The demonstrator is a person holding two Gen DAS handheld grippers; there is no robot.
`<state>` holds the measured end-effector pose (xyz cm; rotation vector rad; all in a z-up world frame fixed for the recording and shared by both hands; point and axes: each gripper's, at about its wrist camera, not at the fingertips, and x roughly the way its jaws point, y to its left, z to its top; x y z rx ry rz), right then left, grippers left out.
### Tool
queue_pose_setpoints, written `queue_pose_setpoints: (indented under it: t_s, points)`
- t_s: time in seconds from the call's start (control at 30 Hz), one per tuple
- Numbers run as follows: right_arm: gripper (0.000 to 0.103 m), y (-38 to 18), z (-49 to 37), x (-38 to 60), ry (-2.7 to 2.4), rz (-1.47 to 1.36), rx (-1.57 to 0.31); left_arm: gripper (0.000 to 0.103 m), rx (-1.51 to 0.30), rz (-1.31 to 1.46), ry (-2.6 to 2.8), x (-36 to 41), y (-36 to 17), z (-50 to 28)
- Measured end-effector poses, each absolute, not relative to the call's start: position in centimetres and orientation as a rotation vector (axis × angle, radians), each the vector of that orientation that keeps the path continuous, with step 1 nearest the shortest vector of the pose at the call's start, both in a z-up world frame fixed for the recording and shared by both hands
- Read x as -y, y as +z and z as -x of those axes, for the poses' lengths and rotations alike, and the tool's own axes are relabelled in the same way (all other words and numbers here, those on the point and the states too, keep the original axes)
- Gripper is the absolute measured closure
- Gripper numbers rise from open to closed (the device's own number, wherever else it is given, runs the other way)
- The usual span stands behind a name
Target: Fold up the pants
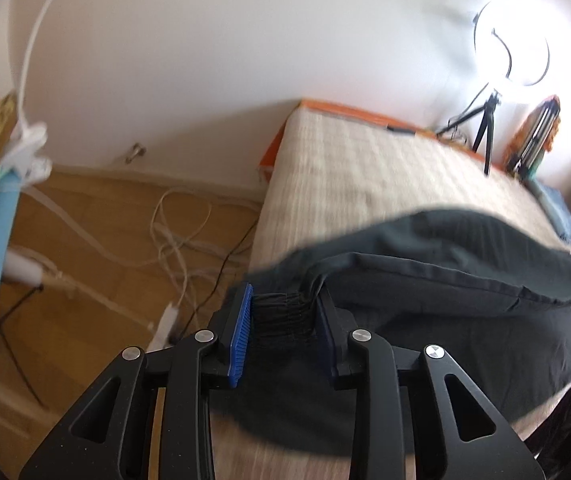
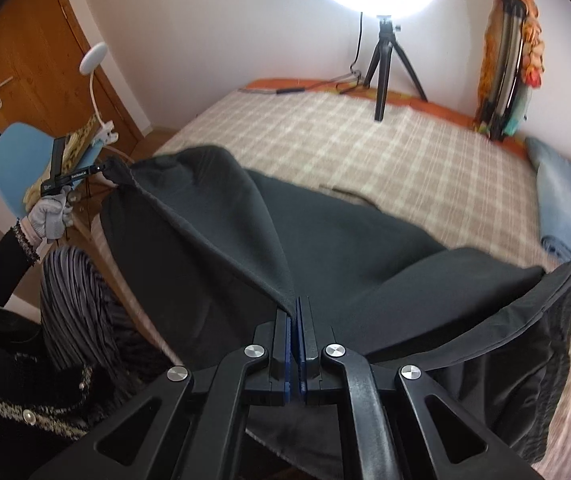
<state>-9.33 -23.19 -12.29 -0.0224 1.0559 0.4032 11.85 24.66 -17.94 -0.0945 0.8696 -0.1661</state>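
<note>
Dark grey pants [image 2: 325, 240] lie spread on a bed with a beige checked cover [image 2: 405, 152], partly lifted. My left gripper [image 1: 285, 312] is shut on the bunched elastic waistband [image 1: 281, 316] of the pants [image 1: 425, 292], held above the bed's edge. It also shows in the right wrist view [image 2: 97, 170], at the far left, gripping a raised corner. My right gripper [image 2: 295, 320] is shut on a cloth edge of the pants, pulling a taut fold between the two grippers.
A ring light on a tripod [image 2: 385, 60] stands on the far side of the bed. A blue folded cloth [image 2: 565, 208] lies at the right. A blue chair [image 2: 17, 160] stands left of the bed. Cables [image 1: 177, 240] lie on the wooden floor.
</note>
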Motion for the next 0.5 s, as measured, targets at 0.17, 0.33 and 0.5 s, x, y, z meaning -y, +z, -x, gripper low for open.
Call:
queue_pose_setpoints:
  t_s: [0.17,0.33,0.5]
  points:
    - [0.103,-15.0,9.9,23.1,0.404,0.034,-1.144,0.065,-0.924,0.187,-0.146,-26.7,-19.8,-8.8]
    - [0.103,-16.6,9.8,22.4,0.422,0.099,-1.199,0.065,-0.924,0.423,-0.171,-28.9,-20.2,-6.9]
    - [0.103,-17.5,10.1,21.9,0.426,0.119,-1.219,0.065,-0.915,0.676,-0.22,-29.3,-20.7,-6.9]
